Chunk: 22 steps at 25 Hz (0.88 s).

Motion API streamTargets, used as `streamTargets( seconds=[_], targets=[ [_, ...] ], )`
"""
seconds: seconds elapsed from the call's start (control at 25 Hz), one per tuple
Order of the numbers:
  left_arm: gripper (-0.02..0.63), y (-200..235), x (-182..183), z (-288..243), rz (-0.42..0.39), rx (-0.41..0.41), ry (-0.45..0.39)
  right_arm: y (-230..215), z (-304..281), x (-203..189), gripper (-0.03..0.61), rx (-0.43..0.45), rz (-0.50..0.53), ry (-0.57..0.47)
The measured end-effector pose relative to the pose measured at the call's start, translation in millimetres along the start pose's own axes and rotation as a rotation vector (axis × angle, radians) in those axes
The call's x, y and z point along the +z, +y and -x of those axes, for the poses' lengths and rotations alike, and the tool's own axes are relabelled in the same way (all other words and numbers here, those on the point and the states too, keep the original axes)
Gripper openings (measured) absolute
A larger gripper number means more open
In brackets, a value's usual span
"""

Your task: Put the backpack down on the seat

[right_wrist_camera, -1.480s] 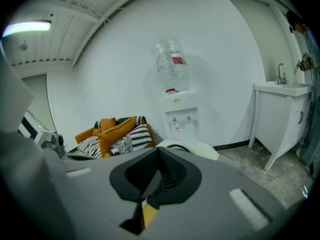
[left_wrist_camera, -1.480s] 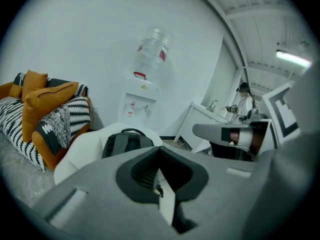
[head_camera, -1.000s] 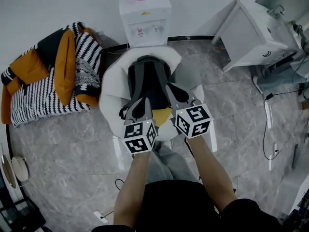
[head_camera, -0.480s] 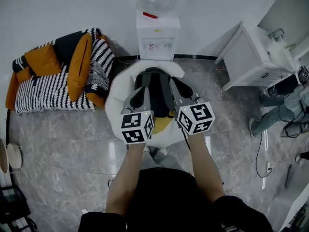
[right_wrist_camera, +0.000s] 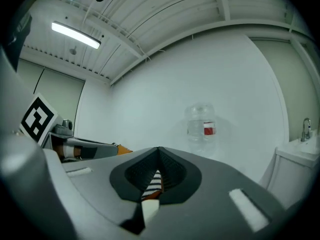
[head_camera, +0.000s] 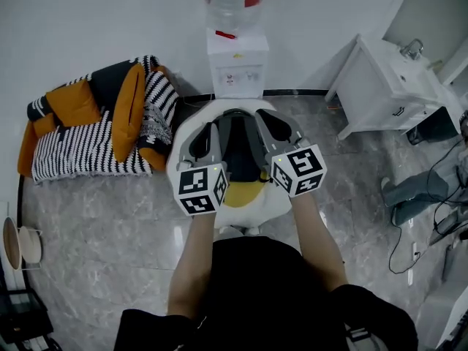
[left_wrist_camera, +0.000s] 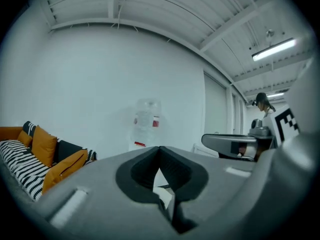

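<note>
**Backpack on the seat, both claws closed and empty**

By the look of the head view, the task is as good as done. The backpack [head_camera: 241, 146] lies on the round white seat [head_camera: 180, 141], its dark body running up toward the backrest and a yellow panel [head_camera: 245, 194] showing at the near end. It seems to sit squarely within the seat's rim, though the two grippers cover its sides, so how its straps lie cannot be made out.

The left claw [head_camera: 205, 133] and the right claw [head_camera: 268, 121] hover above the backpack, one over each side of it. Each gripper view points level at the far wall, and in each the jaws are pressed together with nothing caught between them; only slivers of the room show through the gap behind the tips. Neither claw holds a strap or any other part of the bag. What is left appears to be no more than taking the hands away; the bag may want a check that it will not slump off.

Counted: one backpack, one seat, two claws. Behind the seat stands one water dispenser [head_camera: 235, 68] carrying one bottle [head_camera: 232, 2]. To the left is one sofa [head_camera: 73, 152] under a striped cover, with at least two orange cushions. To the right is one white cabinet [head_camera: 387, 86].
</note>
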State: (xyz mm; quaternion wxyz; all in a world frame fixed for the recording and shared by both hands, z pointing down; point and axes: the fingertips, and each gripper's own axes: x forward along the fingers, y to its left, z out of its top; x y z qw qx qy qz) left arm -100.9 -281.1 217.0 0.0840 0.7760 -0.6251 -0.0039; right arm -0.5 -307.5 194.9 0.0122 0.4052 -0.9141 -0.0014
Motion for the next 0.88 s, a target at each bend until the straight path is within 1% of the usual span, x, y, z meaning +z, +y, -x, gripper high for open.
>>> streamTargets(
  seconds=[0.12,0.24,0.44,0.88],
  targets=[
    [0.000,-4.5,2.6,0.7,-0.012,-0.010,-0.013,-0.8,2.4,-4.5,0.008,-0.009,-0.025,-0.005],
    [0.000,-4.5,0.2,-1.3,-0.028,-0.016,-0.001,1.3,-0.8,-10.3,0.008,-0.013,-0.037,0.006],
    [0.000,-0.7,-4.7,-5.4,-0.024,-0.014,0.018,8.5,-10.3,-12.3,0.008,0.013,-0.034,0.013],
    [0.000,-2.5,-4.2,-21.8,-0.027,-0.012,0.025,-1.0,-23.3,-14.5,0.007,0.031,-0.037,0.003]
  ],
)
